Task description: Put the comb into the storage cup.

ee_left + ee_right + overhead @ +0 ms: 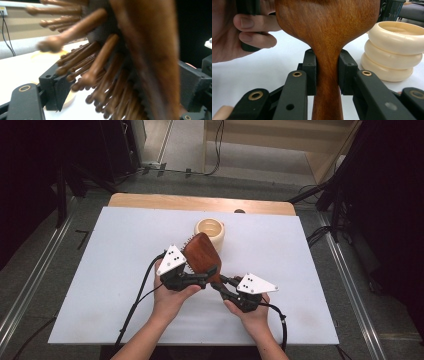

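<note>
Handle of wooden hairbrush (327, 82) clamped in right gripper (327, 75), held above bench (100, 285), left gripper (120, 85) jaws apart astride bristled head, likely rigid, light, best gripped by narrow neck.

Right tool (220, 283) clamped tight; left tool (200, 275) jaws apart, both hands level.

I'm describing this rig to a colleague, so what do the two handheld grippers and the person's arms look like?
Both the left gripper and right gripper are black, each topped by a white three-cornered plate with black dots. Black fingers hang on linkages with brass-ringed pivots. Black cables trail back. Forearms are bare, no sleeves.
</note>
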Available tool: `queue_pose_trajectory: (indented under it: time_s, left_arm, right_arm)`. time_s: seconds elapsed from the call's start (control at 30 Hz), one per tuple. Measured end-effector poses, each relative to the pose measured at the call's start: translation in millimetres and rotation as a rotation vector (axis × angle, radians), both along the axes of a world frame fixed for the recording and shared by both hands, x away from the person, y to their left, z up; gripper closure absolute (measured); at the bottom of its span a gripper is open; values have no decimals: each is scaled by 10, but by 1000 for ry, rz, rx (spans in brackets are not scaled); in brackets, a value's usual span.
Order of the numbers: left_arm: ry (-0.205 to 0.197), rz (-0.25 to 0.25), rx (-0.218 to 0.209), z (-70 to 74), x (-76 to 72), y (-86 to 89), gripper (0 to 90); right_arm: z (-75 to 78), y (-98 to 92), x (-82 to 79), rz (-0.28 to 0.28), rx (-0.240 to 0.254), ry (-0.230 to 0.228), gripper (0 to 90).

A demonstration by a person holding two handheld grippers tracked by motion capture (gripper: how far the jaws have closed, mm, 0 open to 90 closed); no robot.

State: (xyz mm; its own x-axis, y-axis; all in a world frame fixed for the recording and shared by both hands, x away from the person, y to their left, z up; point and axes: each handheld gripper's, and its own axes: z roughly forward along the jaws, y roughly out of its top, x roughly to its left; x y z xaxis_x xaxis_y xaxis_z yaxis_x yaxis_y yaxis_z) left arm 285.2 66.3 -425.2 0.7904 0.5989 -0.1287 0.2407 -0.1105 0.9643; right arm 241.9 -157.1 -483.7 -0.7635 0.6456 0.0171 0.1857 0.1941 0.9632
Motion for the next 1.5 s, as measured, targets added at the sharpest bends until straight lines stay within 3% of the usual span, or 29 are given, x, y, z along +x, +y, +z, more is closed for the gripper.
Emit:
queue_pose_trajectory:
  time_s: [0.1,0.2,0.5,0.63,0.8,0.87,1.13,1.23,1.43,1.5]
  left_arm:
    - [3,-3,-3,-2,-1,-11,189]
    - [-6,-11,-11,-1,-9,-11,303]
    - [92,-82,-45,-8,55,12,412]
    - [94,-108,-52,10,40,8,489]
    - [126,-133,-75,27,61,26,541]
    - [117,-131,-72,30,59,22,549]
    - [90,-114,-61,104,82,50,565]
    - [85,-113,-60,131,92,63,565]
    - [74,-104,-56,169,118,101,566]
    - [70,-101,-54,181,126,115,566]
  right_arm:
    - [2,12,-7,-3,0,2,704]
    - [-1,23,-11,-8,0,0,704]
    - [-13,28,-6,-19,-3,7,704]
    - [-22,33,-2,-22,1,3,703]
    - [-8,30,-6,-26,1,-5,701]
    - [-6,21,8,-20,13,5,687]
    - [-10,2,48,-24,21,36,521]
    - [-9,-26,55,-46,39,53,356]
    - [-3,-93,63,-28,72,83,6]
    - [5,-114,56,-20,82,75,0]
